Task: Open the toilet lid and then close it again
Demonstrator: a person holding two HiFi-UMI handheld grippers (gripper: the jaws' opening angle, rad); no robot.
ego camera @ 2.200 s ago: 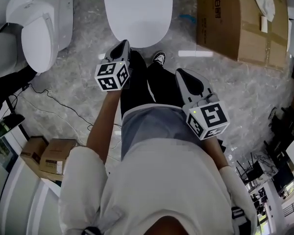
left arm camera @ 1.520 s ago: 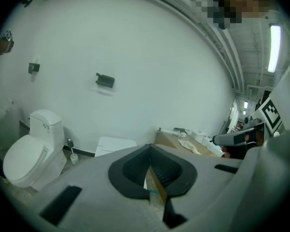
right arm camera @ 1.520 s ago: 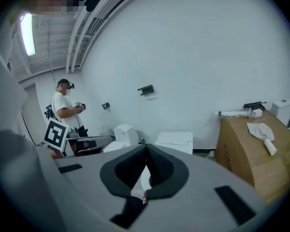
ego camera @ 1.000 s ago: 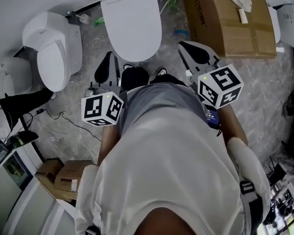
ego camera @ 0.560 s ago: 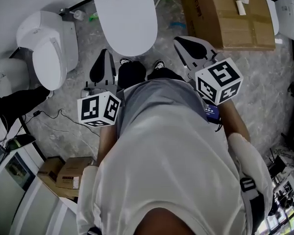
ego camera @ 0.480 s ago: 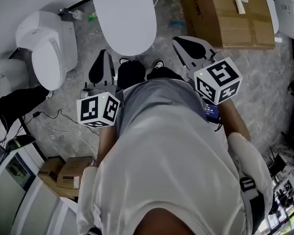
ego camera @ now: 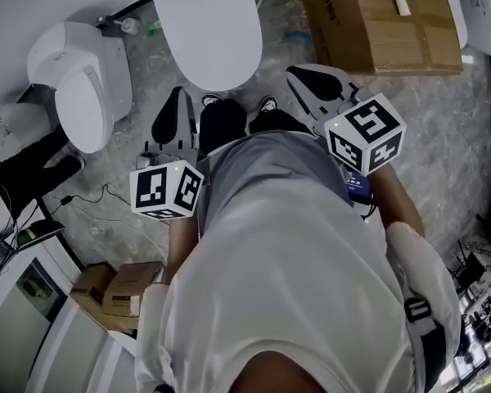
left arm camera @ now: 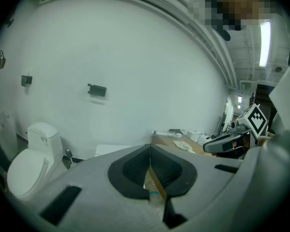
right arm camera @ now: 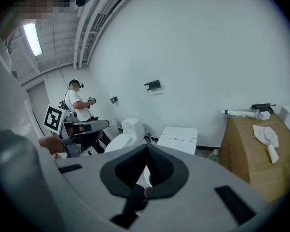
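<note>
The toilet (ego camera: 203,31) stands straight ahead of the person against the white wall, its lid (ego camera: 209,43) down flat over the bowl. The left claw (ego camera: 178,97) hangs near the bowl's front-left edge and the right claw (ego camera: 299,74) near its front-right, neither touching it. In the left gripper view the left claw's pads are pressed together with nothing between them. In the right gripper view the right claw's pads also seem to meet at the tip, though dark legs behind them muddy the lower gap, and nothing is pinched. The person's shoes (ego camera: 266,103) sit on the grey floor (ego camera: 442,129) just short of the bowl. A second toilet (ego camera: 78,80) stands to the left, and a big cardboard box (ego camera: 385,23) to the right.
</note>
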